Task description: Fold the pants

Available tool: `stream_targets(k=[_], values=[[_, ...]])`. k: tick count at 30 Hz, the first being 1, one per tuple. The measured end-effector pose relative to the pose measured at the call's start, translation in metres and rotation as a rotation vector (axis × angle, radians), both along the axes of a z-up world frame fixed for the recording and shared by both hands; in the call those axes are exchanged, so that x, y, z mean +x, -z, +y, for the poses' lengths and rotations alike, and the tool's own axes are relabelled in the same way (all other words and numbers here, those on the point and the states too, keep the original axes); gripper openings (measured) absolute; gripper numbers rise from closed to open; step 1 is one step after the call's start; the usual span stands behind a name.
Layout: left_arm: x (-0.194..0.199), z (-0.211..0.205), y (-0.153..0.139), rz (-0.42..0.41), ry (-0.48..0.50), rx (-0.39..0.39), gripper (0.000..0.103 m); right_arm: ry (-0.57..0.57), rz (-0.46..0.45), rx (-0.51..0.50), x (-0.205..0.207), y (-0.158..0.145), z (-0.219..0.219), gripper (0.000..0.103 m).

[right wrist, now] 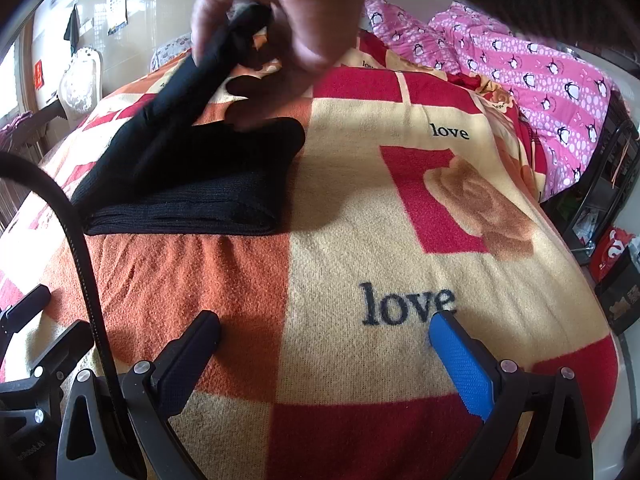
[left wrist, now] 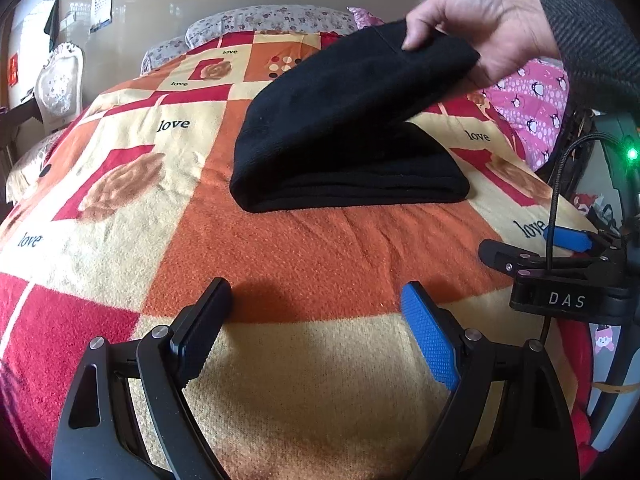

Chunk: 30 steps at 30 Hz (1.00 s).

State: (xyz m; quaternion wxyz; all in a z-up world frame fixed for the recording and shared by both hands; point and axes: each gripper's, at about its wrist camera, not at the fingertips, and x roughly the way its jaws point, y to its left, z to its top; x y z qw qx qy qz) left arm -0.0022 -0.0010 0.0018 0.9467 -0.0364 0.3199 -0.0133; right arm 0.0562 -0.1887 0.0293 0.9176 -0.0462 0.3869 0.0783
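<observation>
Both left tongs (left wrist: 316, 332) and right tongs (right wrist: 324, 356) wide open, empty. Black pants (left wrist: 348, 152) mid-bed, top layer lifted by bare hand (left wrist: 472, 28). Best lowered squarely, edges aligned.

Each gripper (left wrist: 316, 336) (right wrist: 326, 356) is black with silver screws, one black pad, one blue. Bare hand (left wrist: 480, 28), grey herringbone sleeve (left wrist: 592, 36) beside it.

pale wall (left wrist: 168, 4), patterned bedspread (left wrist: 312, 248)
</observation>
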Motion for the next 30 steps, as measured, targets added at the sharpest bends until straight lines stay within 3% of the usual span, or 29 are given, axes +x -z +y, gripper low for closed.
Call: stream_targets(k=[4, 10, 16, 18, 20, 23, 30], values=[[-0.001, 0.004, -0.001, -0.009, 0.018, -0.04, 0.087, -0.001, -0.002, 0.0, 0.0, 0.0, 0.0, 0.103], [-0.003, 0.005, -0.01, 0.019, 0.07, 0.001, 0.087, -0.001, -0.001, 0.0, -0.001, 0.0, 0.0, 0.103], [-0.019, 0.06, -0.057, -0.078, -0.039, 0.033, 0.087, -0.001, -0.002, 0.0, -0.001, 0.001, 0.0, 0.103], [-0.027, 0.082, -0.061, -0.104, -0.066, 0.01, 0.087, -0.001, -0.002, 0.0, -0.001, 0.001, 0.0, 0.103], [-0.029, 0.098, -0.051, -0.095, -0.094, -0.028, 0.087, -0.001, -0.002, 0.0, -0.002, 0.001, 0.0, 0.103], [-0.02, 0.101, -0.029, -0.018, -0.121, -0.049, 0.087, 0.0, 0.0, 0.0, -0.001, 0.001, 0.0, 0.103], [-0.018, 0.068, -0.022, -0.033, -0.096, 0.094, 0.087, 0.0, 0.0, -0.001, -0.002, 0.001, 0.0, 0.103]])
